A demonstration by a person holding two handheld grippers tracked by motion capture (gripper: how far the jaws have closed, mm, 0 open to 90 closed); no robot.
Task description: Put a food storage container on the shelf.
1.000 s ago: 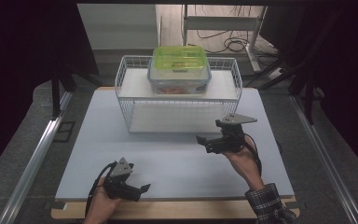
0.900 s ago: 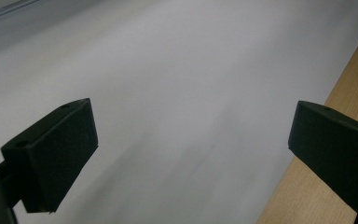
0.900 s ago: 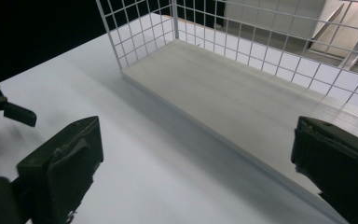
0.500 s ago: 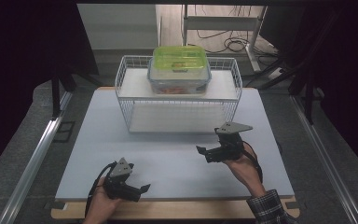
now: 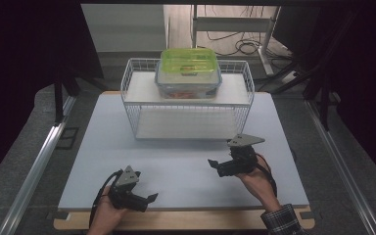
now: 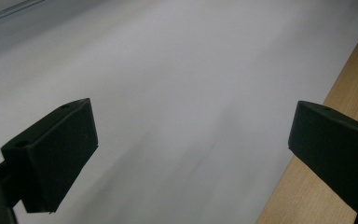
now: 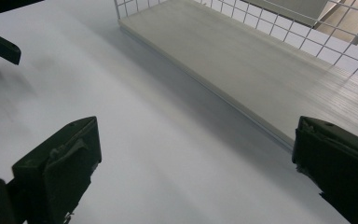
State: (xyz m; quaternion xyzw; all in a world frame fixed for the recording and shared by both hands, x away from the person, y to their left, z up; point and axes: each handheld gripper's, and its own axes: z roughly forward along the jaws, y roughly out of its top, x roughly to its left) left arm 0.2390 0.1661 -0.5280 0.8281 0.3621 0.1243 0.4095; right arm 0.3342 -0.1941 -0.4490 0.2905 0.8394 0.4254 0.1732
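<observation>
Right gripper [image 5: 214,165], jaws wide and empty, has drawn back toward five o'clock from the wire rack [image 5: 188,100]; the lidded box [image 5: 188,73] seems placed, likely finished.

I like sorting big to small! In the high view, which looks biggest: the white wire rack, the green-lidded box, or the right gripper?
1. White wire rack
2. Clear plastic box with green lid
3. Black right gripper, nearer the camera yet smallest.
</observation>
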